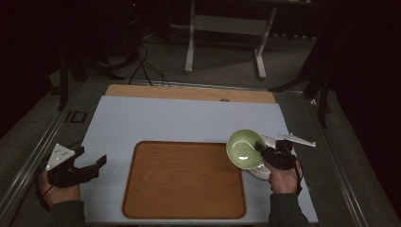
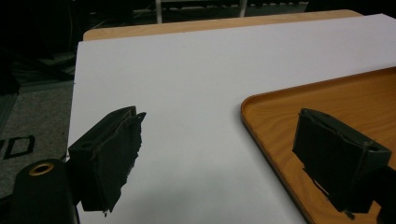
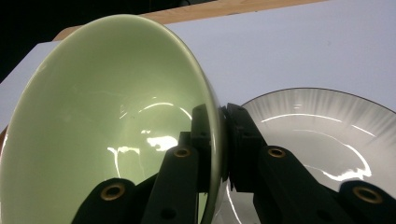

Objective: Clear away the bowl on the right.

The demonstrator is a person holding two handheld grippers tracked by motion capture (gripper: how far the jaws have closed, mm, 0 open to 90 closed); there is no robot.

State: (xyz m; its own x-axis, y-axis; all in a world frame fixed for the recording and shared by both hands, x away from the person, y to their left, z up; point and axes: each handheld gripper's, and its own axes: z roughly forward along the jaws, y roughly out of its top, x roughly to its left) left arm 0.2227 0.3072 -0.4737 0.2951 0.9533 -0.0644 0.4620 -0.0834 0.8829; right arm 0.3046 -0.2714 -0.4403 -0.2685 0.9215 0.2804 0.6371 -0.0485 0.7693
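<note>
White sheet on the table [image 1: 156,118], wooden tray [image 1: 184,179] in the middle. My right claw [image 1: 261,148] has its jaws clamped on the rim of a pale green ceramic bowl [image 1: 243,148], tilted above a white plate [image 3: 322,135]. Left claw [image 1: 97,163] gapes wide, holding nothing.

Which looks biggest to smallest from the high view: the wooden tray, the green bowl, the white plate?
1. Brown wooden tray, by far.
2. Glossy green bowl.
3. White plate: unsure, since the bowl hides most of it.

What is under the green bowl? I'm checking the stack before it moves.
A white plate lies on the white sheet below the tilted green bowl, which the right tool grips by its rim. The plate's left part is hidden behind the bowl.
</note>
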